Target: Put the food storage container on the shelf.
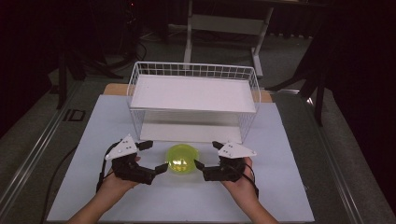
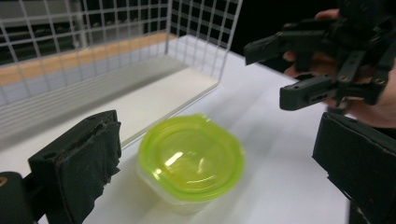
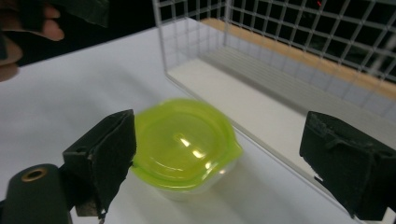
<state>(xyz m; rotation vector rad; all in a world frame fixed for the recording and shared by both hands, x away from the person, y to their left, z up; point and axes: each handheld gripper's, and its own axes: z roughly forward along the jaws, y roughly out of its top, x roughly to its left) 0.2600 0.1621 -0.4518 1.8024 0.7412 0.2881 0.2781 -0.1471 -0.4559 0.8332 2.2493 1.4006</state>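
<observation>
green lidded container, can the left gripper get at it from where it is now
Probably yes. The left gripper sits open just beside the green-lidded container, with bare table between its jaws and the tub; the right gripper flanks the far side.

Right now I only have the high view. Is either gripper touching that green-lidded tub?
Observer: Not that I can see. In the left gripper view the tub sits between the open jaws of the left gripper, with table showing on both sides.
Operator: And the right one?
Observer: The right gripper is open too. Its near pad overlaps the lid's edge in its own view, so contact there cannot be ruled out.
Operator: Is the lid seated?
Observer: It appears to sit flat on a clear tub, though both close views are blurred.
Operator: Anything on the rack's lower shelf?
Observer: The white wire rack shows a bare lower shelf behind the tub.
</observation>
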